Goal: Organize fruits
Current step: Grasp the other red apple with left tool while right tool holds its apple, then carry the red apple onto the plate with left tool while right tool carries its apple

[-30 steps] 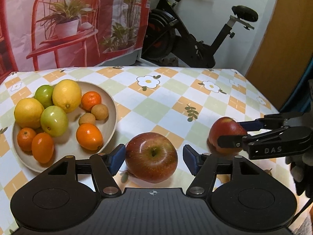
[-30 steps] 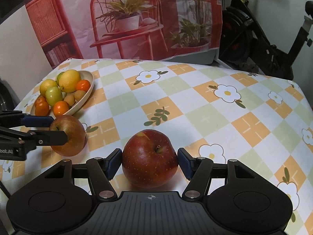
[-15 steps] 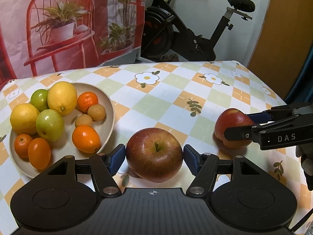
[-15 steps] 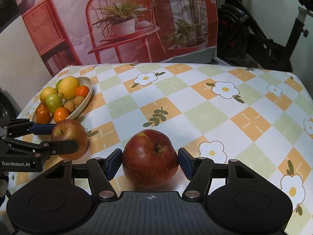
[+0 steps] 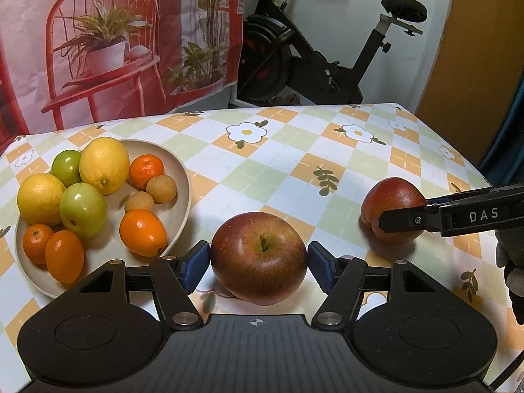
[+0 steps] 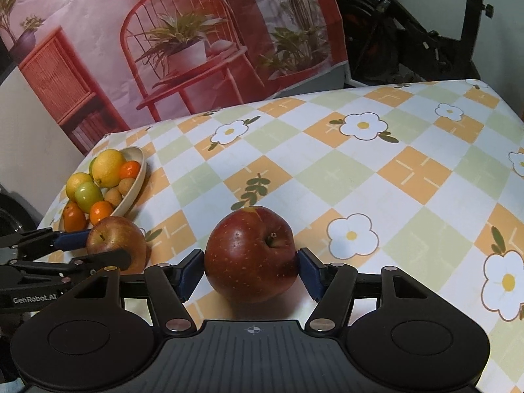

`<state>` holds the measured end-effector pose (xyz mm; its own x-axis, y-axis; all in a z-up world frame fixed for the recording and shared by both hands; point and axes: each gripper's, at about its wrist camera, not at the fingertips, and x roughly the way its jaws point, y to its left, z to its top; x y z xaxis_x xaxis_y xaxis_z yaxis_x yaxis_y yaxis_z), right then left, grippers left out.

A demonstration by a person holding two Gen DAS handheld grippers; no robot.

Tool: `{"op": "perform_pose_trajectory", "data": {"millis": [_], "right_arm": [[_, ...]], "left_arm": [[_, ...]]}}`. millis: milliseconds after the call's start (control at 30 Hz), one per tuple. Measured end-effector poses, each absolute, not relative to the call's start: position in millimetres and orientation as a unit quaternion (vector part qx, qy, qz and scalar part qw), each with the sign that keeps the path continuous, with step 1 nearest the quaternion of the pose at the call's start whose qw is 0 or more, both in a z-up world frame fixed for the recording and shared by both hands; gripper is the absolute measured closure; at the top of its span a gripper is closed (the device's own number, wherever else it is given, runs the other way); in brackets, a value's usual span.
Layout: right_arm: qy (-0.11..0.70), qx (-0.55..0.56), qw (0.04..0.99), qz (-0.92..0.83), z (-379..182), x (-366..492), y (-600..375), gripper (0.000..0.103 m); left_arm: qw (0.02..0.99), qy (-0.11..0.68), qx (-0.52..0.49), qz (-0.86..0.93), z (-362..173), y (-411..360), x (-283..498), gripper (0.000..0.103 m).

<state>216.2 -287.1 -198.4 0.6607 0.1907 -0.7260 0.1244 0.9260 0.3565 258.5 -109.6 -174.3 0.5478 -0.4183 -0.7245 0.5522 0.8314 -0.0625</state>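
My left gripper [image 5: 258, 260] is shut on a red-brown apple [image 5: 258, 257] and holds it just above the checked tablecloth, right of the beige fruit bowl [image 5: 183, 196]. My right gripper [image 6: 250, 268] is shut on a darker red apple [image 6: 250, 253], also lifted off the cloth. Each gripper and its apple show in the other view: the right one [image 5: 393, 209] at the right, the left one [image 6: 116, 242] at the lower left. The bowl [image 6: 136, 190] holds lemons, green fruits, tangerines and small brown fruits.
The table [image 6: 360, 170] has a flowered checked cloth; its right edge and far edge are near. An exercise bike [image 5: 327, 65] and a red printed backdrop [image 5: 114, 49] stand behind the table.
Both grippers have risen with their apples and tilted down a little; the apples sit higher over the cloth than a second ago. The bowl has not moved.
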Motion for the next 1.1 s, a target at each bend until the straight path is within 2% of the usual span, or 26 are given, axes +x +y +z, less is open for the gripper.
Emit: {"op": "perform_pose_trajectory", "data": {"millis": [667,1100], "right_arm": [[0.405,0.215,0.888,0.042,-202.3,220.7,-278.7,0.045],[0.404,0.215,0.888,0.042,-202.4,221.1,-277.6,0.045]], "left_arm": [[0.893,0.361,0.094,-0.252,-171.9,-85.7,232.3,0.036],[0.923,0.324,0.066,-0.195,-149.4,-55.3,239.0,0.036]]}}
